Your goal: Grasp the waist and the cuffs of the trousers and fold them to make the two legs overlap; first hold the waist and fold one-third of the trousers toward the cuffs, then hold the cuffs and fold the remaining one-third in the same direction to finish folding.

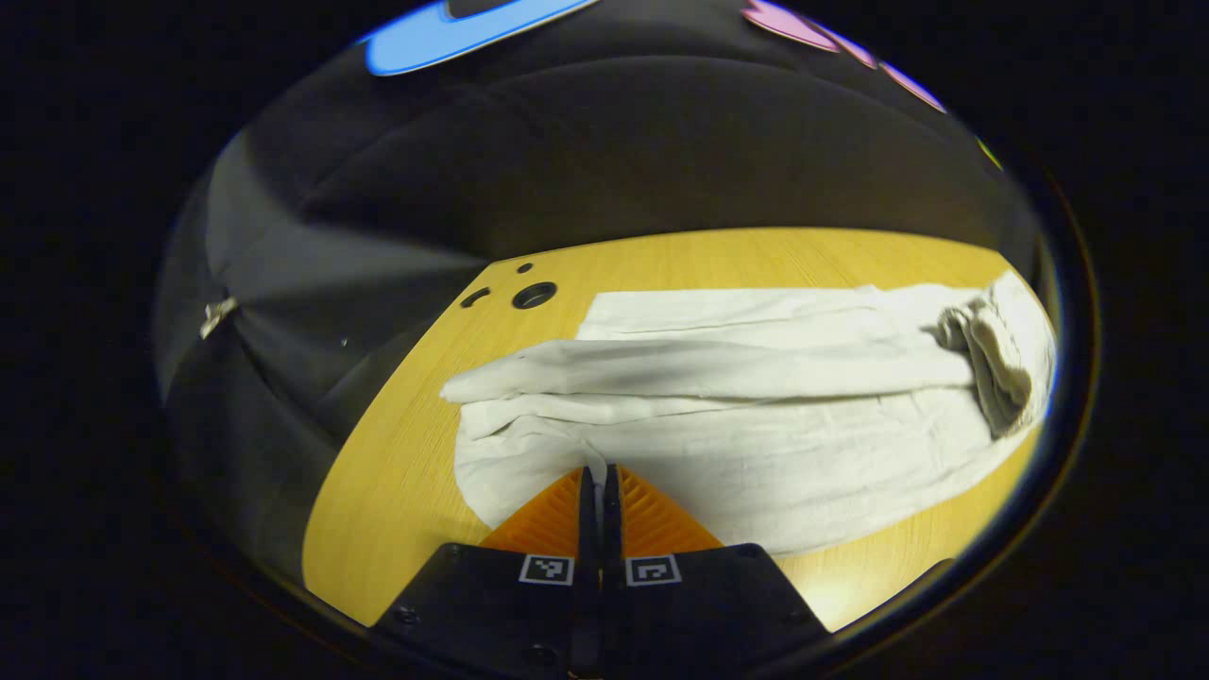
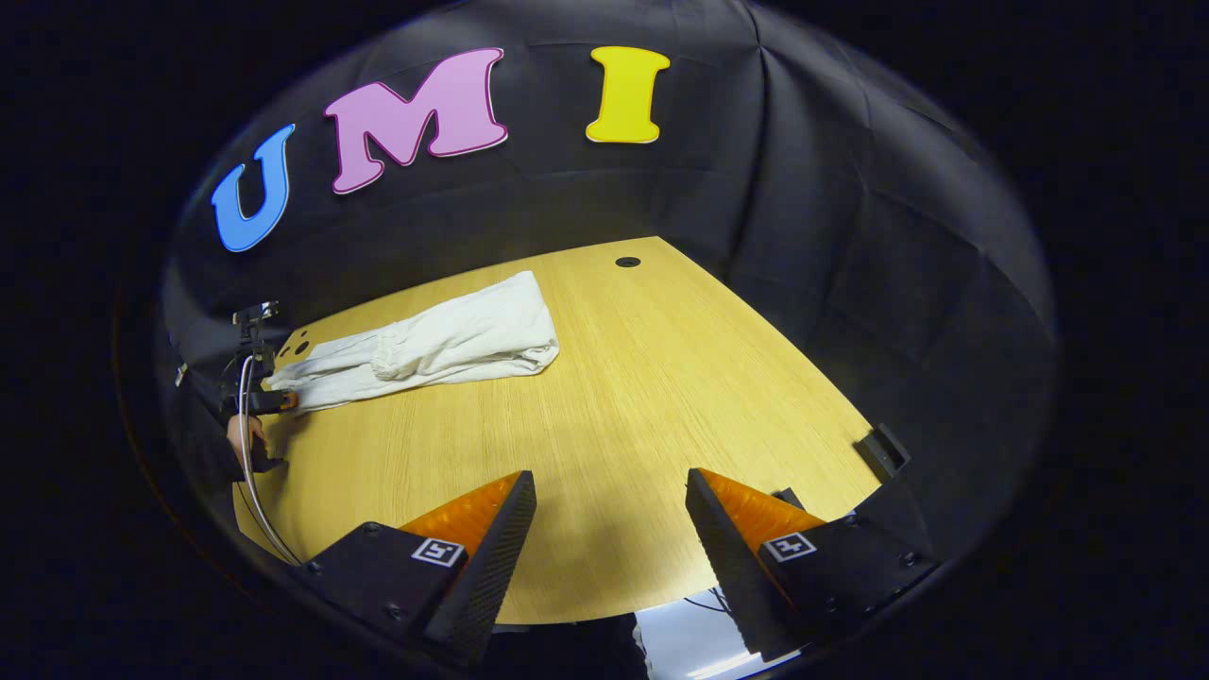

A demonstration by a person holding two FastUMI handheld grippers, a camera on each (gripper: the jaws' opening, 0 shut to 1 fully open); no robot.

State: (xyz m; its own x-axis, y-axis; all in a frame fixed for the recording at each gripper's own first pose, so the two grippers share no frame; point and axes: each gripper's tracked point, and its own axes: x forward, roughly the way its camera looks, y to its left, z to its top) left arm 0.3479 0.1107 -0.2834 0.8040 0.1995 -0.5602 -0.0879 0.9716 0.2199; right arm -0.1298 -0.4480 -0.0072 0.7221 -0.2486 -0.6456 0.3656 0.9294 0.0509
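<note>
While the white cotton trousers lie lengthwise on the yellow wooden table, legs overlapped, the left gripper pinches a fold of cloth at their near edge. The right gripper hovers spread wide above bare tabletop, well apart from them.

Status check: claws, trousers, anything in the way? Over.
Left claw shut on trousers at their near edge. Right claw open over bare table. Trousers folded lengthwise. Nothing in the way.
</note>
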